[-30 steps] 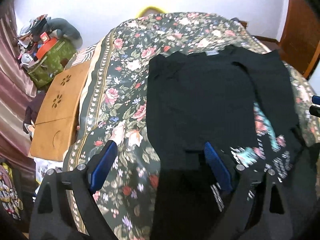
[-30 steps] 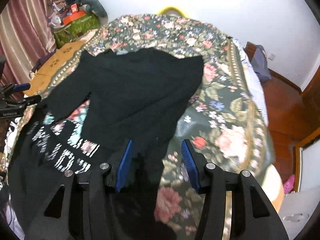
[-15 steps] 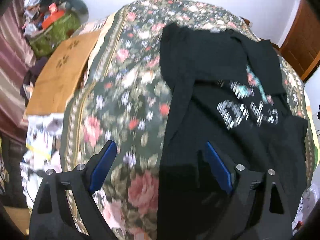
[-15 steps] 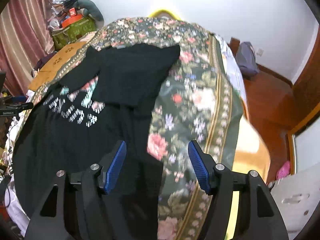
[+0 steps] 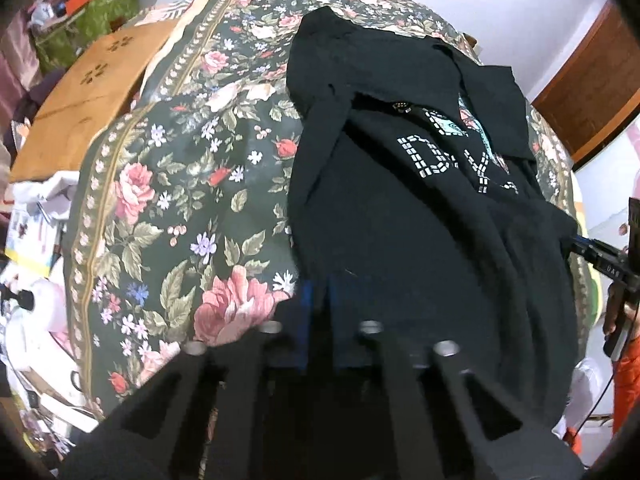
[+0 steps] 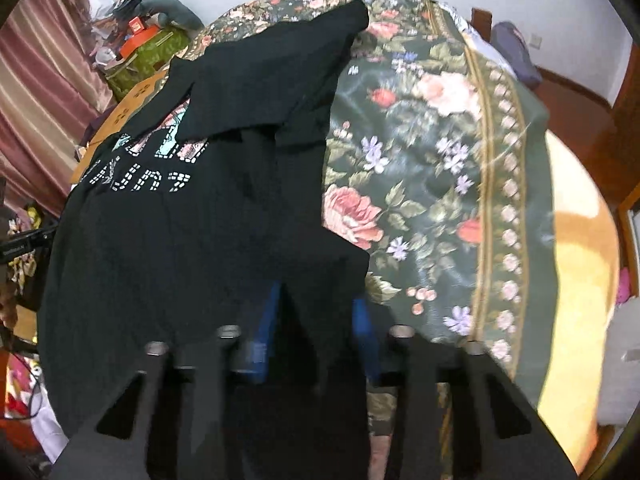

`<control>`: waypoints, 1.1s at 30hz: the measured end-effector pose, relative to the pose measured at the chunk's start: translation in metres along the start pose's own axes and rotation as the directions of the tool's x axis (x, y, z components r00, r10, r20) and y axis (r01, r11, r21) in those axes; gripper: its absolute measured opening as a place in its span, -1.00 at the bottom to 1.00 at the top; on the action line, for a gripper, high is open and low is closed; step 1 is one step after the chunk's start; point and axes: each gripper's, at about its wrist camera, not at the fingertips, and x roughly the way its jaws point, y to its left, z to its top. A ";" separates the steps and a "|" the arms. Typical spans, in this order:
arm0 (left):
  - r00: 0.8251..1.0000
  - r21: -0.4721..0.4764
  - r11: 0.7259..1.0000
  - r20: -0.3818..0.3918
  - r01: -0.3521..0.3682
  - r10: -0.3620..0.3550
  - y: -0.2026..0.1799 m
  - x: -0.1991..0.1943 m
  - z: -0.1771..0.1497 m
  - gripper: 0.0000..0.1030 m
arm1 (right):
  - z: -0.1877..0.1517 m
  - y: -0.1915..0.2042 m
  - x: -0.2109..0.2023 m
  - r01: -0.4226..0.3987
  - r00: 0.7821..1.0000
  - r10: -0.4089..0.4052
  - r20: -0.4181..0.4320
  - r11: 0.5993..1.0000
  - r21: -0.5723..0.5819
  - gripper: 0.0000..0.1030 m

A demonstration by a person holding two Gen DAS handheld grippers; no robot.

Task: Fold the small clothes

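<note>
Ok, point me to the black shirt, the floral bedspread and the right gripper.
black shirt [image 5: 400, 240]: left wrist view, plain fabric below the print.
floral bedspread [image 6: 420, 168]: right wrist view, bare patch right of the shirt.
right gripper [image 6: 316, 320]: right wrist view, between the blue pads.

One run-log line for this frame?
step: grab hem | left gripper: shut on shirt | right gripper: closing on shirt hem | surface: bedspread

A shirt lies on a bedspread that covers the bed. In the left wrist view, bedspread shows to its left, and a board lies further left beside the bed, with a bag behind it. Both near corners of the shirt sit between gripper fingers.
</note>
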 end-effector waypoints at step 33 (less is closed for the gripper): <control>0.985 0.016 0.993 0.125 -0.120 0.117 0.008 0.003 0.100 -0.22 | 0.072 0.015 -0.015 0.130 0.988 -0.124 0.090 0.989 -0.065 -0.02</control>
